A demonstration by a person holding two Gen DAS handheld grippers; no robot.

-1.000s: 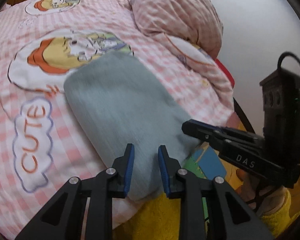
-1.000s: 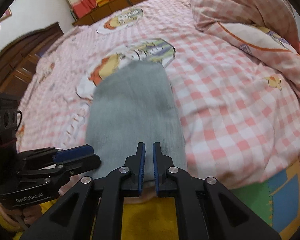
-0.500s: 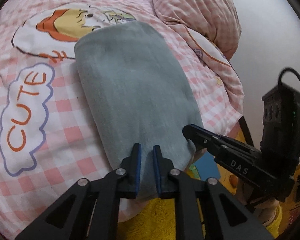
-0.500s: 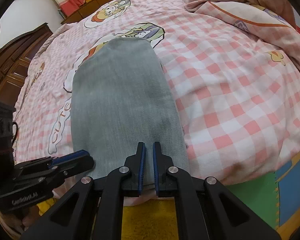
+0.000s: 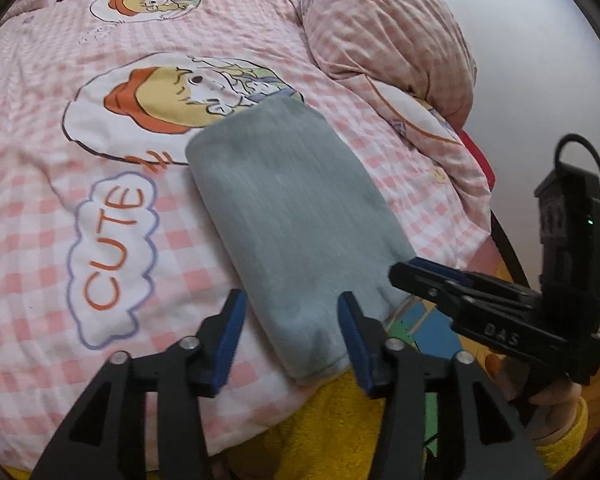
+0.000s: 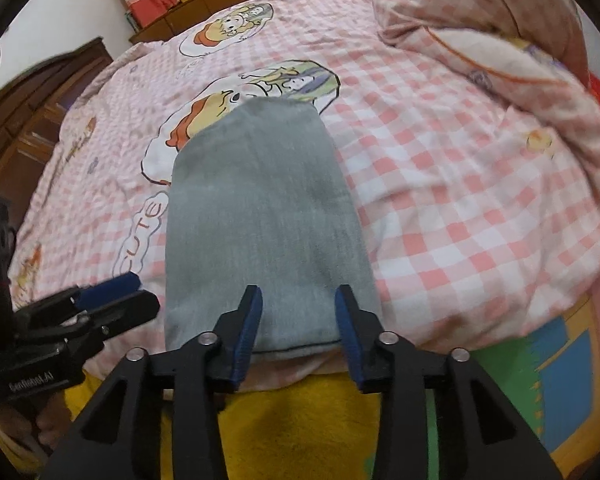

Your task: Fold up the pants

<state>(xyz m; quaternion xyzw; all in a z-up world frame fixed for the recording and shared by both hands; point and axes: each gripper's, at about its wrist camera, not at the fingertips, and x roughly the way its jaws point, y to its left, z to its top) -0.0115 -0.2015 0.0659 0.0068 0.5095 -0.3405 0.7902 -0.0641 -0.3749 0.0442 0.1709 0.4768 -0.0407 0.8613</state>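
We hold both tongs just above the near end of the pants (image 5: 292,216), jaws opening, nothing pinched. Left tongs (image 5: 290,330) and right tongs (image 6: 298,322) are equally near; the folded pants run lengthwise straight ahead on the bed (image 5: 52,184).

Left gripper (image 5: 290,322): black frame, blue-padded fingers (image 5: 230,334) angled downward; jaws opening, pads parted and pressing on nothing. In the right wrist view it shows at the lower left edge, fingers pointing toward the right.

Right gripper (image 6: 299,318): same build, blue-padded fingers (image 6: 247,330) angled downward; jaws opening, pads apart and clear of contact. In the left wrist view it enters from the right edge, fingers pointing left, a black camera block with a looped cable mounted behind.

Right hand (image 5: 548,394): wrapped under the gripper's handle, yellow sleeve (image 5: 564,440) at the wrist.

Left hand (image 6: 24,420): partly visible beneath its gripper, blurred.
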